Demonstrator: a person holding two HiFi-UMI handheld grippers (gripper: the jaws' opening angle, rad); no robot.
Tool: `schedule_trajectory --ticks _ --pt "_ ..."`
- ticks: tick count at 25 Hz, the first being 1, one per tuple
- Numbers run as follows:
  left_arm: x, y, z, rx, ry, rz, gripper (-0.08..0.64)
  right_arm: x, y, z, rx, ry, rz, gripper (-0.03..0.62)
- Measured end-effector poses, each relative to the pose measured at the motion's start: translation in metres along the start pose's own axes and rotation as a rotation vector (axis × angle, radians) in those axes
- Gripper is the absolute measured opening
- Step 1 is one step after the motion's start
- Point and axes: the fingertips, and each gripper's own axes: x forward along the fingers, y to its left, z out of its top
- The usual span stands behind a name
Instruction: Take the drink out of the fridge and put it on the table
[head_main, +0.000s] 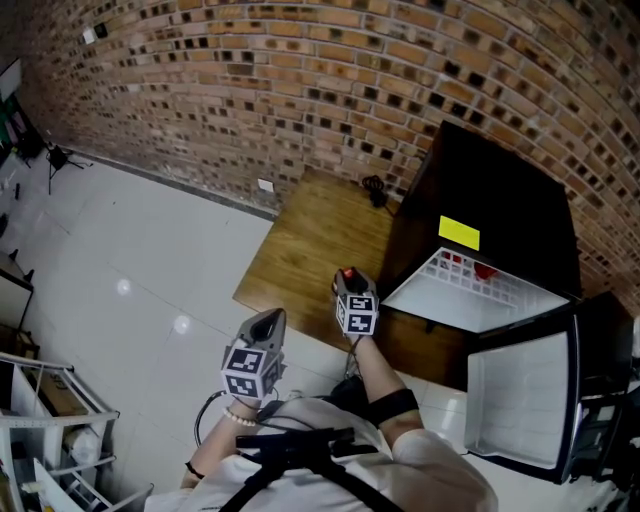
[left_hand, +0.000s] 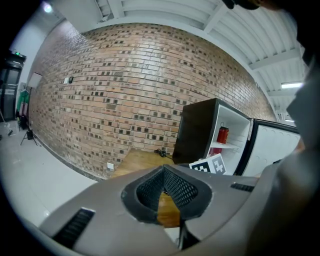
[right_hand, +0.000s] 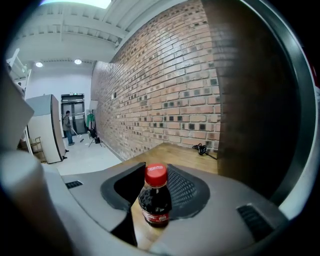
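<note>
A small cola bottle (right_hand: 155, 200) with a red cap (head_main: 349, 272) stands upright between the jaws of my right gripper (right_hand: 156, 168), which is shut on it. In the head view that right gripper (head_main: 350, 283) hangs over the near right part of the wooden table (head_main: 305, 235), just left of the open fridge (head_main: 500, 190). My left gripper (head_main: 271, 320) sits lower and to the left, over the floor by the table's near edge. Its mesh pads (left_hand: 177, 187) meet at the tips around nothing, with only table wood showing behind them.
The black fridge's door (head_main: 520, 390) swings open to the near right, and a red bottle (left_hand: 222, 134) stands on a white shelf inside. A black cable (head_main: 374, 188) lies at the table's far corner by the brick wall. Shelving (head_main: 50, 420) stands at the near left.
</note>
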Motion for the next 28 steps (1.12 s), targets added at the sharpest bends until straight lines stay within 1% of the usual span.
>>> schedule_trajectory --ticks 11,13,17,22,25,28 --pt "0.006 -0.002 0.002 0.009 0.005 -0.012 0.0 0.004 -0.002 -0.002 -0.015 0.014 0.007 0.169" --pt "0.006 -0.003 0.003 0.01 0.001 -0.016 0.0 0.004 0.0 -0.001 -0.028 0.019 0.012 0.178" --pt "0.003 -0.004 0.007 0.008 -0.011 -0.023 0.0 0.0 0.005 0.009 -0.05 0.002 0.03 0.221" --pt "-0.003 -0.006 0.011 0.013 -0.032 -0.044 0.0 -0.018 0.008 0.03 -0.056 -0.039 0.021 0.236" --pt "-0.007 -0.01 0.013 0.018 -0.042 -0.072 0.0 -0.037 0.011 0.042 -0.046 -0.076 0.019 0.238" --pt "-0.013 -0.014 0.01 0.019 -0.045 -0.104 0.0 -0.061 0.016 0.045 -0.035 -0.097 0.014 0.238"
